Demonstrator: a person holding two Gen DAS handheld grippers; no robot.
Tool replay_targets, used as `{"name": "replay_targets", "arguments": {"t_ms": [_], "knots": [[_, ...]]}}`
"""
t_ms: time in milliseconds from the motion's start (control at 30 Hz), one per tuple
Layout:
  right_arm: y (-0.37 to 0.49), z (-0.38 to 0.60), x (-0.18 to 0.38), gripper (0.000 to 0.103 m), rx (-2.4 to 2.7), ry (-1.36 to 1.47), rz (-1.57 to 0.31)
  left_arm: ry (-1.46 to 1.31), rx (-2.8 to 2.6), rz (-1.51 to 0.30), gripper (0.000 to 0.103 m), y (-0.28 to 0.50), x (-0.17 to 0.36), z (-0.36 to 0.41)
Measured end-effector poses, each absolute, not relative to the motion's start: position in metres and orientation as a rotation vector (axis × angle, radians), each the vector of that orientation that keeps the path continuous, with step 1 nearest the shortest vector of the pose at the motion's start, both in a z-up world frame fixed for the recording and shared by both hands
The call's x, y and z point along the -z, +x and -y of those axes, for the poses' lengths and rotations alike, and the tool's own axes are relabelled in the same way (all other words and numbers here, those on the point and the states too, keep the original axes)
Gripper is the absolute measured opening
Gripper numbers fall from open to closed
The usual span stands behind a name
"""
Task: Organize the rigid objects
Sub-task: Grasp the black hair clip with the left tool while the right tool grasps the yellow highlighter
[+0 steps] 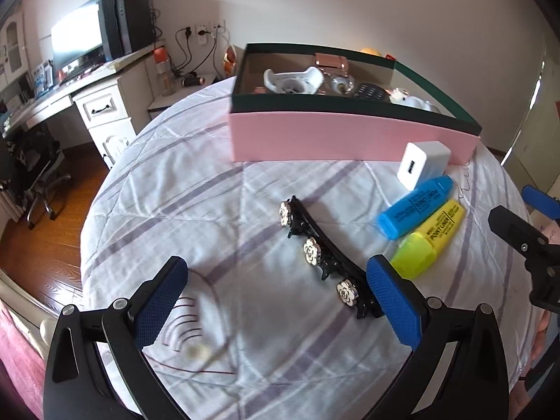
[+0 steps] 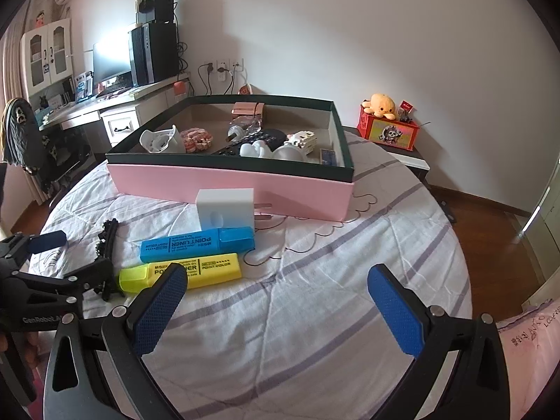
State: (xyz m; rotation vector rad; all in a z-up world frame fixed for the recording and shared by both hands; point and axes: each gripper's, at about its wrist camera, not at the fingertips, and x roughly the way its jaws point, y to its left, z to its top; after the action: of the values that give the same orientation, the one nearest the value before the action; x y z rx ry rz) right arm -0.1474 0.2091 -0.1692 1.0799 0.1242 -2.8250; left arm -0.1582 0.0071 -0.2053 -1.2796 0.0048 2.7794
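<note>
left claw [image 1: 276,301] spread wide, holding nothing, low over the bed [image 1: 182,189]. right claw [image 2: 276,309] likewise spread and empty.

black hair clip [image 1: 325,255] with three white flower studs lying flat on the quilt, its near end just inside the left claw's right pad, the rest running forward and away between the pads. likely light, stiff plastic with small teeth and glossy studs; probably somewhat brittle, so best pinched across the narrow bar between two flowers, not on the studs, with gentle pressure.

yellow highlighter [image 2: 182,273] just ahead of the right claw's left pad, blue highlighter [image 2: 197,243] beside it and further forward; both light, rigid, smooth-sided, easiest taken across the flat barrel mid-length. white charger [image 2: 224,208] beyond them, blocky and slippery, prongs toward the pink box [image 2: 231,189], well ahead of both claws and already part filled.
</note>
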Motion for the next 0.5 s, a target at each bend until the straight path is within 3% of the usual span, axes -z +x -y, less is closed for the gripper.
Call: {"name": "replay_targets", "arguments": {"t_ms": [500], "knots": [[-0.162, -0.142, 0.186, 0.103, 2.716, 1.192, -0.212, -1.275, -2.838, -0.005, 0.103, -0.139, 0.197, 0.028]]}}
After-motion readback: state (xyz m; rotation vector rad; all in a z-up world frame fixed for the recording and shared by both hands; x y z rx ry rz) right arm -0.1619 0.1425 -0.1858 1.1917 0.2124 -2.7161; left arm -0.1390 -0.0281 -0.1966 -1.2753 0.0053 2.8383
